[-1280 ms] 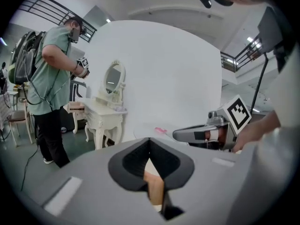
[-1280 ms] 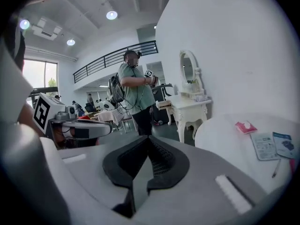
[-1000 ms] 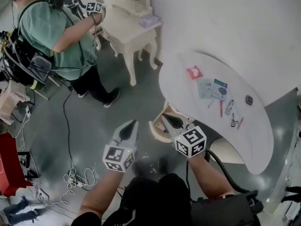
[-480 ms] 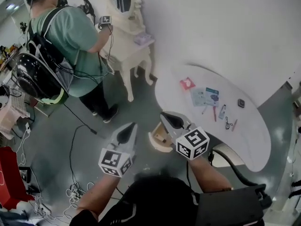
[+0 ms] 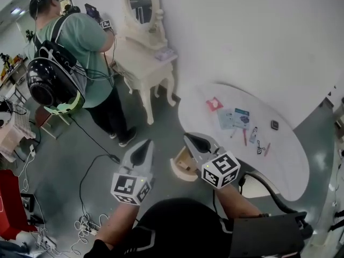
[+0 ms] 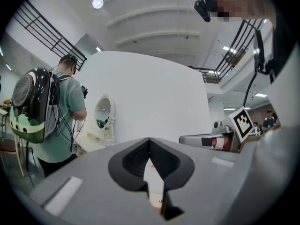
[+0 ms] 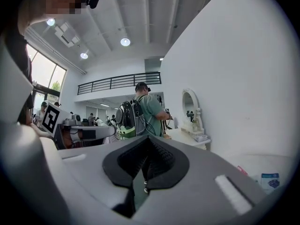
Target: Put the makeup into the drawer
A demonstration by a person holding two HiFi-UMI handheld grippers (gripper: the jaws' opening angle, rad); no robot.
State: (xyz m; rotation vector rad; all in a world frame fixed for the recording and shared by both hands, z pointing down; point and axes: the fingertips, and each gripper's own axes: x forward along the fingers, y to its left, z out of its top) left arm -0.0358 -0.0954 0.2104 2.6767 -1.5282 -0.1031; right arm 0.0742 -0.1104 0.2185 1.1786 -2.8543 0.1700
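The makeup lies on a white oval table (image 5: 290,165): a red packet (image 5: 214,104), blue-and-white packets (image 5: 235,118), a small tube (image 5: 253,135), a red pencil (image 5: 244,137), a small metal tool (image 5: 260,147) and a dark compact (image 5: 274,125). A cream drawer (image 5: 180,168) stands pulled out at the table's left edge. My left gripper (image 5: 146,144) and right gripper (image 5: 189,138) hover side by side above the floor and the drawer, both shut and holding nothing. In the right gripper view the shut right gripper (image 7: 149,139) points level, with a blue packet (image 7: 270,179) at lower right.
A person in a green shirt (image 5: 80,47) with a backpack stands at a cream dressing table (image 5: 142,63) with an oval mirror (image 5: 141,4). Cables (image 5: 86,219) trail over the grey floor at left. A red box (image 5: 11,198) sits at the far left.
Both grippers have risen with the head, so table and drawer look smaller. The person in green has straightened up at the dressing table. Both jaws stayed shut.
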